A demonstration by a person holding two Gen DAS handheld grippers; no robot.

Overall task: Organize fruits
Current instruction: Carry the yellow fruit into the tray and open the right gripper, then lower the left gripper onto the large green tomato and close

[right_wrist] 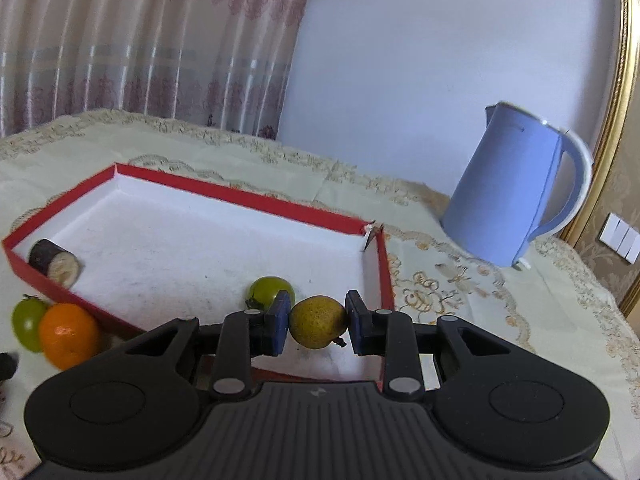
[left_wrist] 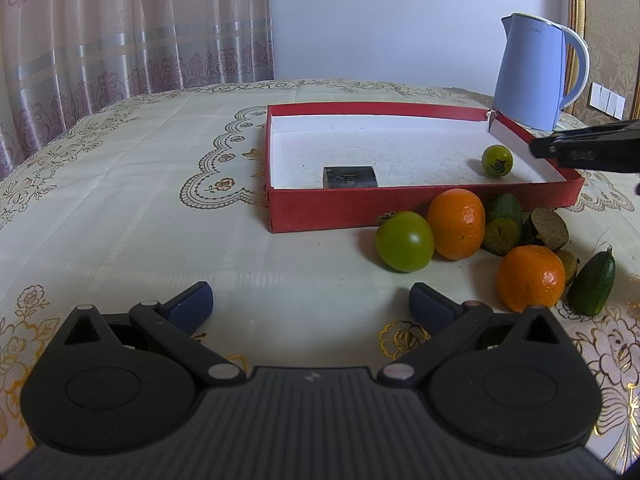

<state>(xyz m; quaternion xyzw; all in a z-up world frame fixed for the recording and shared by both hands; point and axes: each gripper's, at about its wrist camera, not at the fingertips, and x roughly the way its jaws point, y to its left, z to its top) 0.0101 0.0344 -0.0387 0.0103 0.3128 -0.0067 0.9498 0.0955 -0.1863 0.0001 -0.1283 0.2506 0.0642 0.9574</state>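
Jaws of right gripper clamp a yellowish fruit, half-hiding a green tomato; left gripper gapes.

A blue kettle stands upright on the bench, at the far right side. It has a white rim on top and a big curved handle that points to the right. A cream cloth with gold flowers and curly lines covers the bench. Behind the bench hangs a pink curtain with flower patterns and shiny pale stripes. Next to the curtain is a plain pale blue wall. On the far right runs a gold frame. Near it sit white light switches in a row on a patterned gold wall.
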